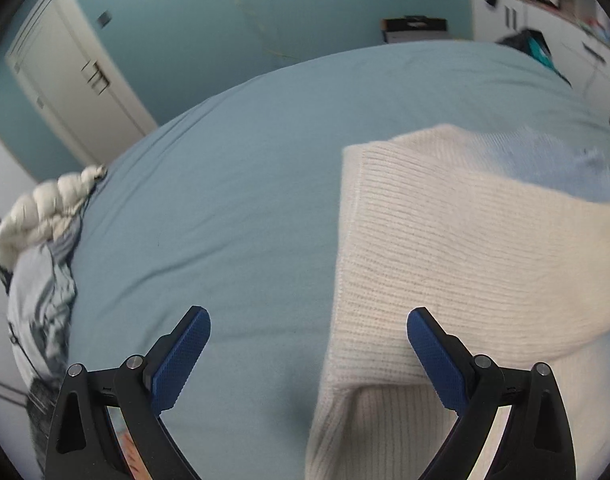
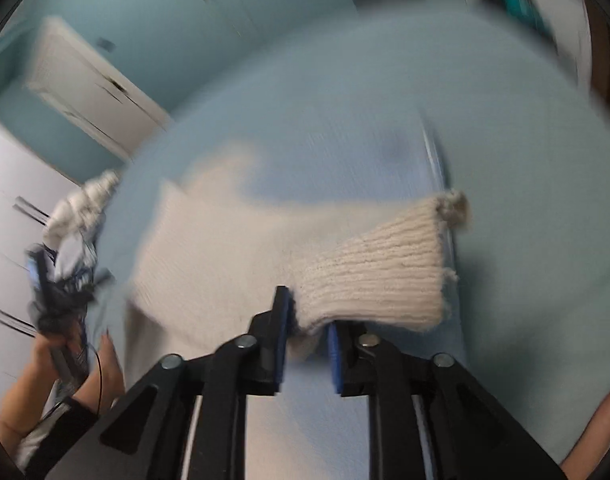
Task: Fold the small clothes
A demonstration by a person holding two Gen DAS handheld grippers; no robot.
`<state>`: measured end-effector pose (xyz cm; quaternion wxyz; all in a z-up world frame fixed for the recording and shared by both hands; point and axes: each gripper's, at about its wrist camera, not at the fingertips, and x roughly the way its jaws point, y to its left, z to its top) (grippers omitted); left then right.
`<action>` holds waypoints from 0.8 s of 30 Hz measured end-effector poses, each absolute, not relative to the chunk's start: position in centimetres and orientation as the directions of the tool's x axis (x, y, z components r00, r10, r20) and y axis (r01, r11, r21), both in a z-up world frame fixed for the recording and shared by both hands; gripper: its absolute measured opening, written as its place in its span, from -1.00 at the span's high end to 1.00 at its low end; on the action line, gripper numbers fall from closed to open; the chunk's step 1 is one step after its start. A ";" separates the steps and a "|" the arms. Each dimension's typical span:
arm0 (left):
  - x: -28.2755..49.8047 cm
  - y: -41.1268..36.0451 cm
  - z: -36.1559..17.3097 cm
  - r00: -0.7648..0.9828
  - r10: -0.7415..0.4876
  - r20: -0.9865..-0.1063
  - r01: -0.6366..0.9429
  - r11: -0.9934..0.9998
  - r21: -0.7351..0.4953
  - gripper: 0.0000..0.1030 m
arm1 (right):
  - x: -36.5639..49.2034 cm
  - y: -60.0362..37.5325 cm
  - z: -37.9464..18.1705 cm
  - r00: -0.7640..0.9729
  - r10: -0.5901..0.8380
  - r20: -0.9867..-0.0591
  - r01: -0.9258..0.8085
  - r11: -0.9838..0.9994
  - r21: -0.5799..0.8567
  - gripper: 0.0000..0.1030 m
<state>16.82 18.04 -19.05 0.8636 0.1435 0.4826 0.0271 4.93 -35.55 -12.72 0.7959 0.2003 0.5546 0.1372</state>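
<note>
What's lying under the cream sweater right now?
The cream knit sweater rests on the blue bedsheet, with one part lifted in the right gripper. Anything beneath its flat part is covered.

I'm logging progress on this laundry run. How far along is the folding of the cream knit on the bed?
Early. Done: the cream knit is on the blue bedsheet, with one layer apparently doubled over. In hand: the right gripper is shut on the ribbed sleeve cuff, lifted off the sheet. The left gripper is open, holding nothing. Left: laying the sleeve across and finishing the folds.

Ribbed cream knit sweater on matt, smooth blue bedsheet.
</note>
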 end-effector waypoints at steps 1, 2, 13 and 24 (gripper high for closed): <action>16.9 17.8 -19.2 0.527 0.176 -0.831 0.102 0.958 0.268 -0.94 | 4.9 -36.2 -14.7 0.263 0.440 -0.859 0.068 0.879 0.471 0.63; 16.9 17.8 -19.3 0.522 0.167 -0.836 0.107 0.960 0.258 -0.94 | 4.8 -37.0 -16.2 0.198 0.440 -0.876 0.129 0.874 0.468 0.63; 18.5 19.3 -19.7 0.480 0.137 -0.866 -0.002 0.988 0.155 -0.94 | 4.9 -45.0 -8.5 0.549 0.371 -0.749 0.173 0.826 0.536 -0.81; 19.8 19.9 -21.5 0.460 0.136 -0.877 -0.030 0.990 0.138 -0.94 | 11.2 -40.0 -17.6 0.221 0.333 -0.917 0.175 0.911 0.374 -0.59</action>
